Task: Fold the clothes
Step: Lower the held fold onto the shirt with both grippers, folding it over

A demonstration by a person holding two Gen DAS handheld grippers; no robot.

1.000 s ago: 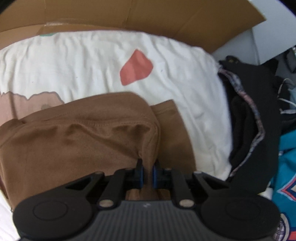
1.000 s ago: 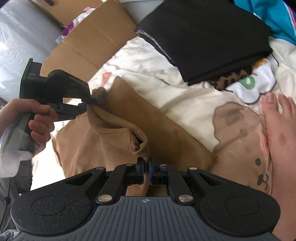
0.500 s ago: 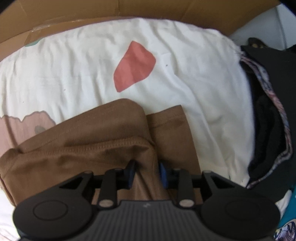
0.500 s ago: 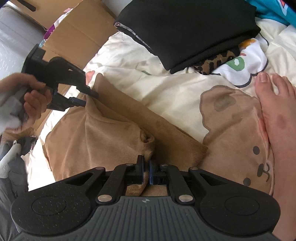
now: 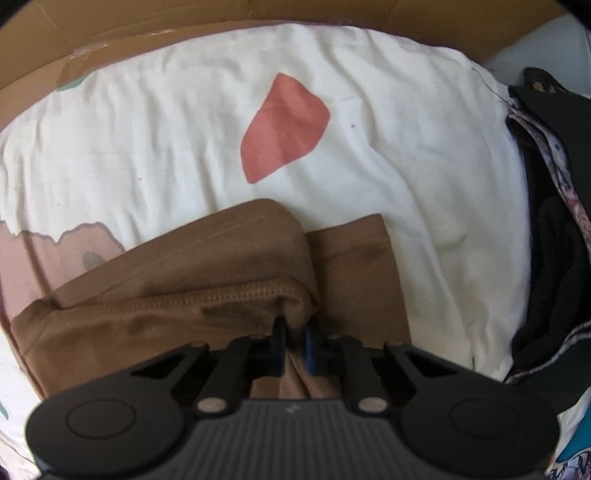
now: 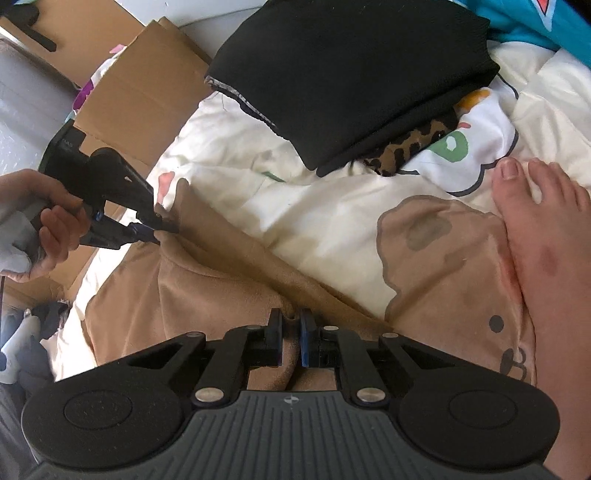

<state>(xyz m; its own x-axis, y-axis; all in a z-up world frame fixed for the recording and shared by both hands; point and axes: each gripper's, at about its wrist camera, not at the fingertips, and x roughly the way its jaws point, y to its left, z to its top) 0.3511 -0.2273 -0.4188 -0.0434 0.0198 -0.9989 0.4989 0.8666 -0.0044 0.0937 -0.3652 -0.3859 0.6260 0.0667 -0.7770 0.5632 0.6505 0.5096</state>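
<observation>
A brown garment (image 5: 177, 314) lies partly folded on the white printed bedsheet (image 5: 147, 147). Its stitched hem runs into my left gripper (image 5: 293, 336), which is shut on that corner. The right wrist view shows the same garment (image 6: 207, 288) flat on the bed, with the left gripper (image 6: 162, 227) pinching its far corner in a person's hand (image 6: 48, 229). My right gripper (image 6: 291, 336) sits low over the near edge. Its fingers are slightly apart, and brown cloth lies flat in the gap and below it.
A folded black garment (image 6: 351, 74) rests on a leopard-print piece (image 6: 410, 147) at the back. A bare foot (image 6: 546, 258) is on the bed at right. Cardboard (image 6: 147, 85) borders the bed's far side. Teal cloth (image 6: 517, 18) lies beyond the black stack.
The lifted fold has come down flat on the bed. My left fingers widened half a second ago and have narrowed again on the hem. My right fingers have parted a little.
</observation>
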